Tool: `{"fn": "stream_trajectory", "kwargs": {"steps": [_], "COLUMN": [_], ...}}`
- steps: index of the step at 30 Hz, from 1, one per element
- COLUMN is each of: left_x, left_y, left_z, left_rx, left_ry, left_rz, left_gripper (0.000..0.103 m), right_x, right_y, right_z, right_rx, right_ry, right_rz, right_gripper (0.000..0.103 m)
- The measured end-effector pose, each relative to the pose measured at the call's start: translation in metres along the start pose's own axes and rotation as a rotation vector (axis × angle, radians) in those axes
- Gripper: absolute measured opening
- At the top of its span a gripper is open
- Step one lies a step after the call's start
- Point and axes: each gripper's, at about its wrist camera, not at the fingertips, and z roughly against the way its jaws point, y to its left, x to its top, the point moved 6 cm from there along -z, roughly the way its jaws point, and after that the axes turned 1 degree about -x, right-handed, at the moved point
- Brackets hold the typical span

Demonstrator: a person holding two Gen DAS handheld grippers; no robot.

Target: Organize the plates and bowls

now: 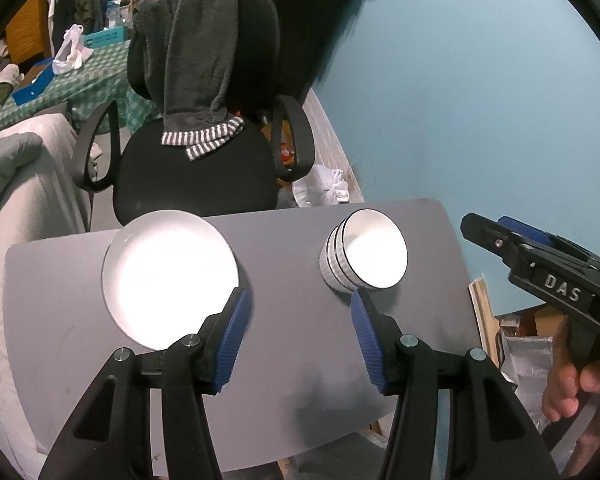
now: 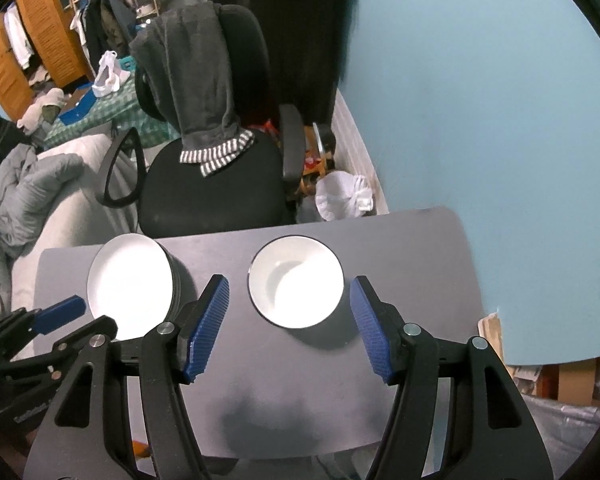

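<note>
Up front in the left wrist view, the left gripper (image 1: 300,312) is hanging wide and empty over the grey desk (image 1: 292,360); the plates (image 1: 170,276) are sitting near the far left corner, the stacked bowls (image 1: 362,256) toward the far right edge, an office chair (image 1: 204,128) beyond. Across in the right wrist view, the right gripper (image 2: 288,308) is spreading wide and empty, the bowls (image 2: 296,282) just ahead, with a blue wall (image 2: 480,100) rising behind.

On the grey table (image 1: 292,360): one stack of white plates (image 1: 170,276), count unclear, left of one stack of three bowls (image 1: 364,256); two grippers above it, one office chair (image 1: 204,152) behind its far edge.
</note>
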Motion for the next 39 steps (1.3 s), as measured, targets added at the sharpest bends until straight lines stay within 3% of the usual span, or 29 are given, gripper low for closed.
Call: {"fn": "stream_trajectory", "kwargs": {"steps": [12,24,31,35,39], "left_x": [-0.021,-0.019,-0.010,-0.002,0.003], "left_y": [0.009,0.009,0.003,-0.002,-0.008], "left_z": [0.029,0.009,-0.020,-0.043,-0.068], "left_rx": [-0.029,-0.029,-0.017,-0.023,-0.031], "left_ry": [-0.023,0.008,0.050,0.079,0.120], "left_rz": [-0.028,-0.023,-0.011,0.005,0.005], "left_gripper": [0.054,0.056,0.057,0.065,0.065], "right_x": [-0.017,-0.026,-0.027,-0.024,-0.024], "right_y": [0.021,0.004,-0.019,-0.028,-0.040], "right_z": [0.001,-0.022,-0.044,-0.060,-0.081], "right_rx": [-0.073,-0.166,-0.136,-0.101,-0.055], "right_ry": [-0.027,-0.022,0.041,0.088,0.147], "right_rz": [0.061,0.113,0.090,0.105,0.118], "right_gripper": [0.063,0.068,0.069,0.070,0.070]}}
